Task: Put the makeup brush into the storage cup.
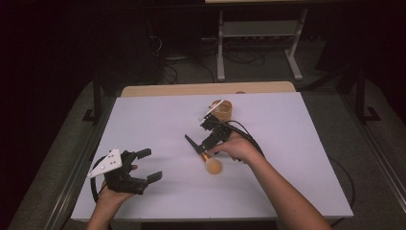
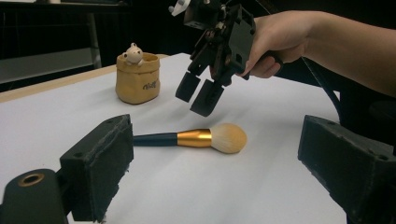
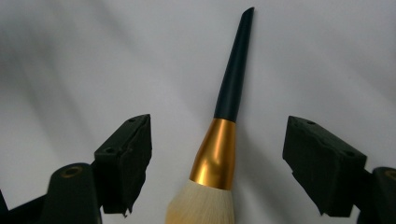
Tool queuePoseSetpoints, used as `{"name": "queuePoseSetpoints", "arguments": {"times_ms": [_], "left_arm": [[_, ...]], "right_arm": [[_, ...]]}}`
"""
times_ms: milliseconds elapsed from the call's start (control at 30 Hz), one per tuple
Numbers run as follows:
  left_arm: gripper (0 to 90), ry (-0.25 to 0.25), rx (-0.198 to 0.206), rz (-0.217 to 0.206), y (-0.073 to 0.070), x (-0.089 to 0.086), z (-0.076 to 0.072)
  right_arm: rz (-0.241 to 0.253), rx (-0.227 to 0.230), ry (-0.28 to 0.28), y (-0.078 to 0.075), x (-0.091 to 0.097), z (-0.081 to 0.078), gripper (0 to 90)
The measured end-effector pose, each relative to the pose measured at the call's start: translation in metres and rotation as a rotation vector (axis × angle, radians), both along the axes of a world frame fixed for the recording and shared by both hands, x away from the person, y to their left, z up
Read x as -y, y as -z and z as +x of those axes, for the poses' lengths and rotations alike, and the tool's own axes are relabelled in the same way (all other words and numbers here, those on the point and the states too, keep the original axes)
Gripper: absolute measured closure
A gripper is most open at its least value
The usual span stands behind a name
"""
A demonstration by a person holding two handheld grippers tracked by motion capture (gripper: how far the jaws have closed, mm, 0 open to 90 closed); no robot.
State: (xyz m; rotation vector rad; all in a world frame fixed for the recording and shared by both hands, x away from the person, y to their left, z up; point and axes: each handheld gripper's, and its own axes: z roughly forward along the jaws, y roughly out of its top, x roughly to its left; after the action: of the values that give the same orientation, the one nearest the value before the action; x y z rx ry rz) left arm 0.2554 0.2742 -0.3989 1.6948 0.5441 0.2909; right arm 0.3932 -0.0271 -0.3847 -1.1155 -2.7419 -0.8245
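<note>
While the makeup brush (image 2: 191, 138) lies flat near the middle of the counter (image 1: 297, 158), with its dark tapered handle toward the far left corner and its cream bristle head toward the near edge, nothing grips it. Right tongs (image 2: 201, 96) hang just above the gold ferrule, jaws apart with the ferrule between them and clear of both pads. In my judgement a sound pickup means lowering squarely and closing on the ferrule, since the smooth handle tapers and the soft bristles would give. Left tongs (image 1: 149, 166) rest near the counter's near left corner, jaws apart and empty. A tan fabric pouch (image 2: 137, 77), with a small pale figure at its mouth, stands toward the far edge.
</note>
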Motion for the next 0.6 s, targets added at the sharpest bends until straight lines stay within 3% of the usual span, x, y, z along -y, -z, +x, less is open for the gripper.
{"name": "queuePoseSetpoints", "arguments": {"times_ms": [600], "left_arm": [[10.0,0.003,-0.005,0.001,0.0,0.0,0.0]], "right_arm": [[-0.057,-0.069,-0.005,0.011,-0.006,0.002,33.6]]}}
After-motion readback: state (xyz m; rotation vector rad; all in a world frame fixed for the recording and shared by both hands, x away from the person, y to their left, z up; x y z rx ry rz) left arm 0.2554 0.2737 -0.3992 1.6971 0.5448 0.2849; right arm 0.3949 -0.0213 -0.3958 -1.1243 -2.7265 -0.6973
